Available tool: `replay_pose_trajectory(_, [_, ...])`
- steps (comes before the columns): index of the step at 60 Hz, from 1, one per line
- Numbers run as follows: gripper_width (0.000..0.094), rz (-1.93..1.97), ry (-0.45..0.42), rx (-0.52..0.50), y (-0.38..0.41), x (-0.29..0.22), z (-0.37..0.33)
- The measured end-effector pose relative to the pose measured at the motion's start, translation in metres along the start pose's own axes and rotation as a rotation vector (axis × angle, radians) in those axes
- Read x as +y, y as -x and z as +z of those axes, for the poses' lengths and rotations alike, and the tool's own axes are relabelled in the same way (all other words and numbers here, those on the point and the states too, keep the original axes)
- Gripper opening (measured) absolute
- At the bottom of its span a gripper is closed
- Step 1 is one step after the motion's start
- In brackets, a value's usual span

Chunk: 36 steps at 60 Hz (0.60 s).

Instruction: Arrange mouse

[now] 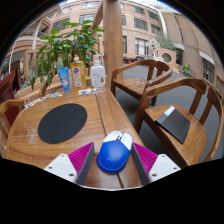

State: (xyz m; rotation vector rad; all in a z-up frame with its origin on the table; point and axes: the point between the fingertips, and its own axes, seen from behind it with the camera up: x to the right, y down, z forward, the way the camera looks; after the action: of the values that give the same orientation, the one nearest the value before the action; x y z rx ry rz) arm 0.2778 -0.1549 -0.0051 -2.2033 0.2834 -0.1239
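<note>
A blue mouse with a white front [114, 153] sits between my gripper's two fingers, low over the right part of a wooden table [100, 108]. My gripper [113, 160] is shut on the mouse, with a pink pad against each of its sides. A round black mouse pad [62, 122] lies on the table ahead and to the left of the fingers. I cannot tell whether the mouse rests on the wood or hangs just above it.
At the table's far end stand a potted plant [66, 45], a blue bottle [64, 78], a yellow item [78, 72] and a white bottle [98, 73]. Two wooden armchairs [140, 75] [185, 120] stand to the right, the nearer with a dark seat cushion.
</note>
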Motion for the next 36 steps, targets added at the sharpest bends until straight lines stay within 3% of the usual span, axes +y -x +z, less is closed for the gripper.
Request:
replay_pose_trajectory(6, [0.0599, -0.048, 0.0, 0.068, -0.007, -0.004, 0.01])
replay_pose_trajectory(19, [0.0418, -0.072, -0.03, 0.105, -0.007, -0.011, 0.015])
replay_pose_trajectory(31, [0.0374, -0.052, -0.035, 0.1, -0.009, -0.025, 0.012])
replay_pose_trajectory(36, [0.0373, -0.036, -0.105, 0.093, -0.009, -0.062, 0.005])
